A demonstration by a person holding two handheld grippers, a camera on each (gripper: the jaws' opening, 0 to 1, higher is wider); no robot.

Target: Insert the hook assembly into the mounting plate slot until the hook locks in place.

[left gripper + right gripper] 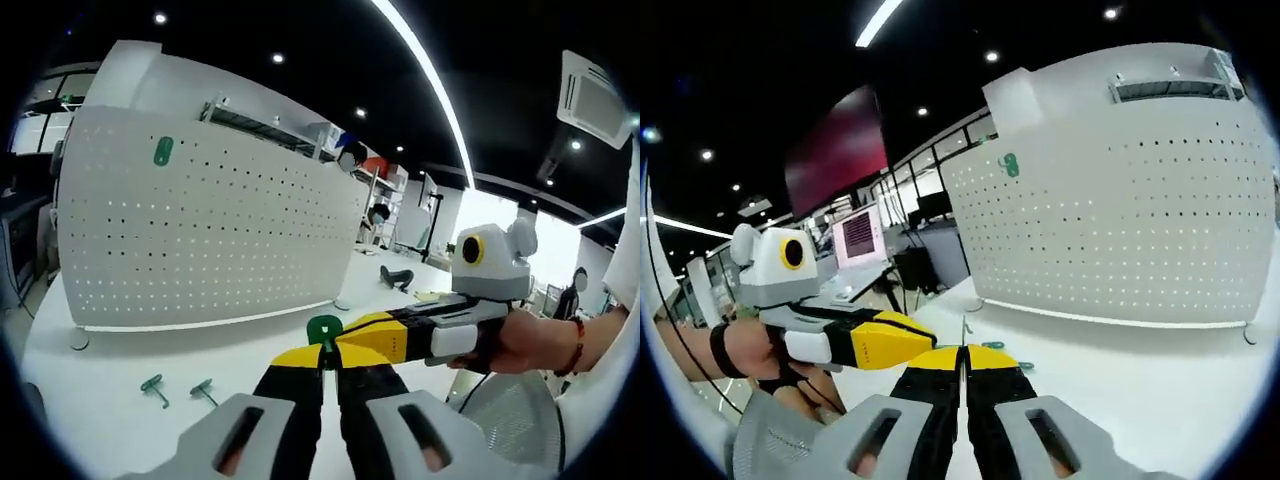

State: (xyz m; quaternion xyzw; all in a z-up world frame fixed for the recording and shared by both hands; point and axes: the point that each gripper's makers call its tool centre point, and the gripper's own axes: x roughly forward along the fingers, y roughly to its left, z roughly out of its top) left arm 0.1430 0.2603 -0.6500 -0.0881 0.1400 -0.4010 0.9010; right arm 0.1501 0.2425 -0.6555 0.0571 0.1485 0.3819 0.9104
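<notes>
Now, left fingers: the left gripper [327, 372] is clenching its yellow-tipped fingers on the green hook [324, 331], whose rounded head is sticking up just past the tips.
Right fingers: the right gripper [962, 372] is showing its fingers pressed together; a thin upright sliver is rising at the tips, and I cannot tell whether it is being gripped.
Meeting point: the right gripper is reaching in from the side in the left gripper view, its tip touching or nearly touching the hook, so both grippers are working on one piece.
Spare hooks: two more green hooks [155, 388] are lying on the white worktop [120, 350], near the board's foot and apart from the grippers.
Board: the white pegboard [200, 220] is standing upright on the worktop, well beyond the fingers, with one green hook [163, 151] already sitting near its upper corner.
Step in hand: judging from this, the hook is being settled in the grip before insertion.
Doing it well: keeping the head free of the fingers, squaring it to a slot, then pushing straight until it is locking should serve; a skewed grip risks jamming.
</notes>
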